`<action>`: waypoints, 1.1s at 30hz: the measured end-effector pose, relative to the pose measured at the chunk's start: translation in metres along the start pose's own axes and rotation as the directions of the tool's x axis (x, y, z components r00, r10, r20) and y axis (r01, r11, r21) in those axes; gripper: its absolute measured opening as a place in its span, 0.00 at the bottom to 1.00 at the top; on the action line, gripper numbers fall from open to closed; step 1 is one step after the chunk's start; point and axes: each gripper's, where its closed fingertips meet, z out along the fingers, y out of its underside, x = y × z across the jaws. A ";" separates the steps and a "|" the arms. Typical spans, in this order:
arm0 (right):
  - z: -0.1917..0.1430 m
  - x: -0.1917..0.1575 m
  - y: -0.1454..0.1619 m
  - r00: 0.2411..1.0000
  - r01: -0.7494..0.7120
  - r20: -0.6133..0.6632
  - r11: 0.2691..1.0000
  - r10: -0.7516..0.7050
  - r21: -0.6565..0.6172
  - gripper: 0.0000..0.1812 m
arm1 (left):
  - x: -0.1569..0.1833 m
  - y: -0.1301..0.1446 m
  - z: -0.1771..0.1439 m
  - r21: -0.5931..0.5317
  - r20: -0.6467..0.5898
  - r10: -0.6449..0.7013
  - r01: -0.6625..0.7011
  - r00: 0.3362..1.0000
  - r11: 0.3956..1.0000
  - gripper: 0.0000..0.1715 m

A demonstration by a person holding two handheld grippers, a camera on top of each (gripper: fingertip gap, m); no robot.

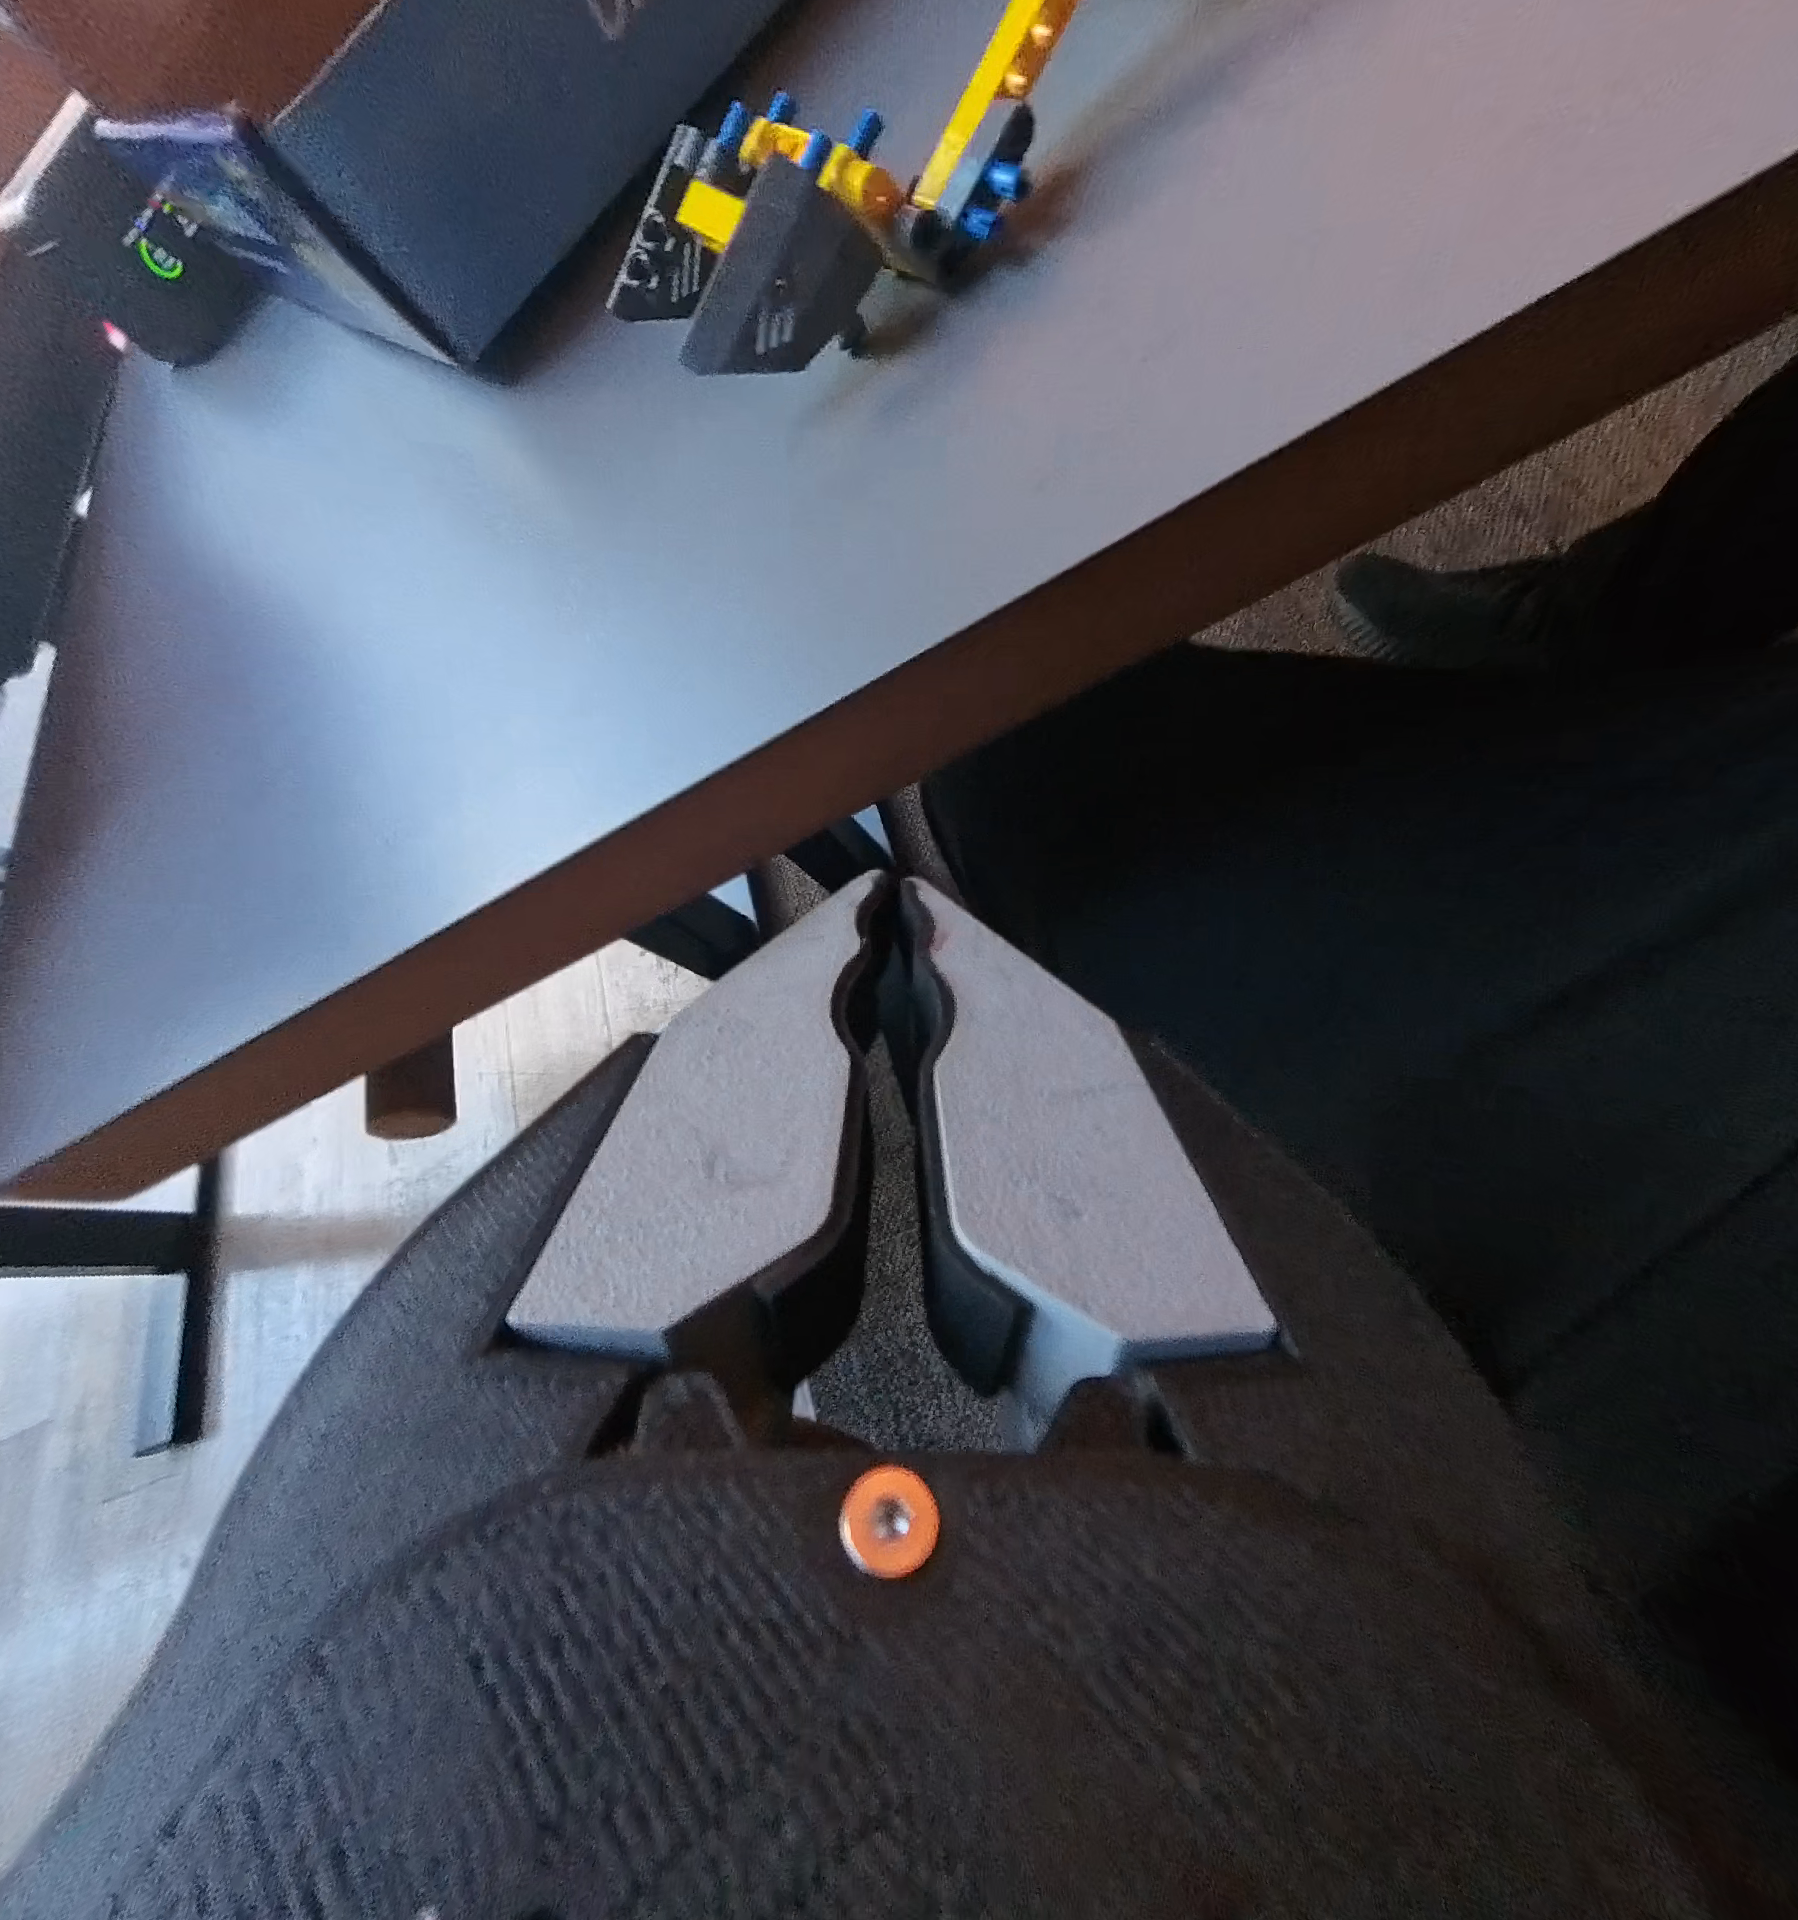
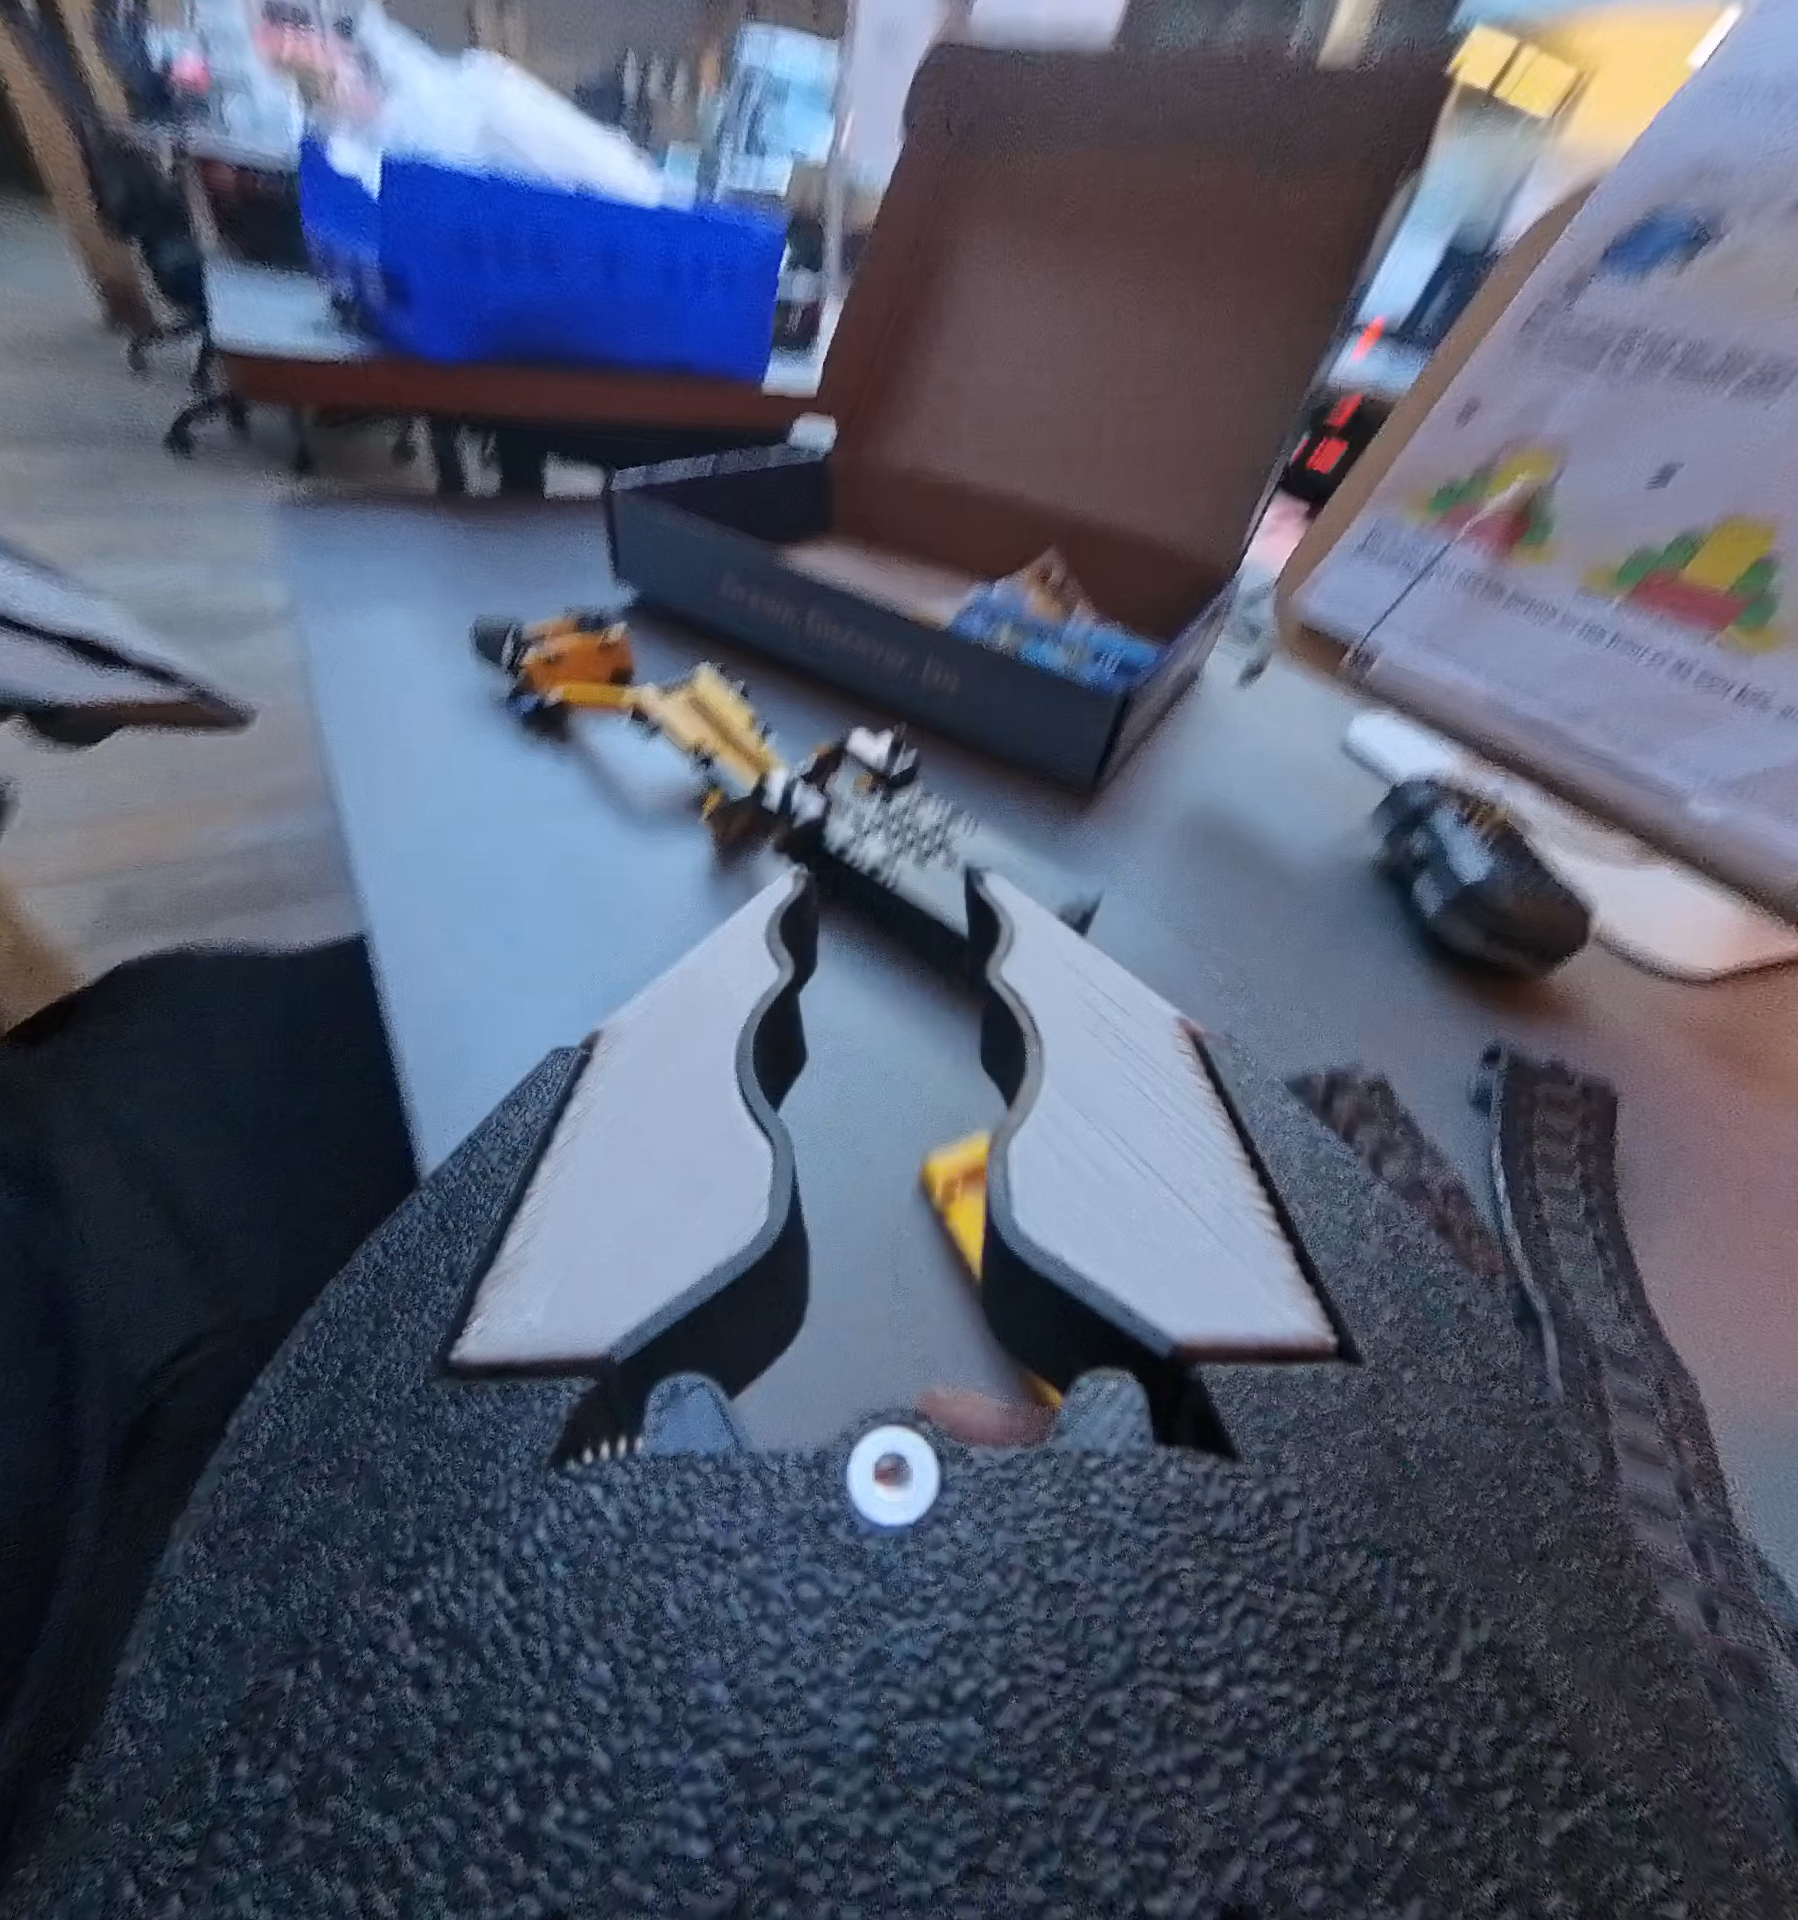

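My left gripper (image 1: 895, 896) is shut and empty. It hangs below and in front of the dark table's edge (image 1: 874, 717), above a person's dark-clothed lap (image 1: 1394, 987). A yellow, black and blue brick model (image 1: 822, 208) stands far off on the table. My right gripper (image 2: 890, 891) is open and empty, low over the table (image 2: 521, 883). Its tips are just short of the black-and-white end of the same yellow brick model (image 2: 729, 748). A small yellow piece (image 2: 957, 1195) lies on the table, partly hidden under the right finger (image 2: 1113, 1143). The view is blurred.
An open dark box with a brown lid (image 2: 978, 623) stands behind the model; it also shows in the left wrist view (image 1: 438, 177). A printed board (image 2: 1601, 468), a black rounded object (image 2: 1477, 894) and toy track pieces (image 2: 1560, 1195) are at the right. A black device with a green ring (image 1: 157, 249) is beside the box. Across from one pair of fingers to the other is roughly 40 centimeters. Between my right fingertips and the black rounded object (image 2: 1477, 894) there is roughly 25 centimeters.
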 end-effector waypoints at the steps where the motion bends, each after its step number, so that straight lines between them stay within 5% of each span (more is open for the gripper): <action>1: -0.017 0.006 0.007 1.000 -0.017 -0.019 0.997 0.016 -0.069 0.14 | 0.001 -0.002 0.003 -0.008 0.006 0.020 -0.020 1.000 1.000 0.00; 6: -0.149 0.043 0.022 0.959 0.010 -0.279 0.986 -0.057 -0.164 0.18 | 0.010 -0.016 0.015 -0.004 0.007 0.092 -0.092 0.996 0.996 0.00; 12: -0.333 0.054 0.059 0.826 -0.134 -0.557 0.990 0.084 -0.049 0.17 | 0.035 -0.039 0.018 0.056 -0.001 0.284 -0.284 0.959 0.957 0.00; 17: -0.414 0.034 0.123 0.712 -0.257 -0.670 0.966 0.208 0.027 0.17 | 0.052 -0.053 0.016 0.077 -0.036 0.399 -0.396 0.916 0.915 0.00; 22: -0.405 0.030 0.157 0.696 -0.315 -0.641 0.940 0.322 0.130 0.18 | 0.051 -0.062 0.011 0.044 -0.018 0.382 -0.381 0.924 0.923 0.00; 29: -0.319 0.045 0.132 0.807 -0.306 -0.494 0.945 0.324 0.119 0.18 | 0.055 -0.049 0.012 0.001 0.061 0.443 -0.444 0.894 0.896 0.00; 33: -0.269 0.044 0.120 0.862 -0.295 -0.420 0.955 0.283 0.038 0.20 | 0.055 -0.025 0.007 -0.049 -0.101 0.242 -0.248 0.965 0.967 0.00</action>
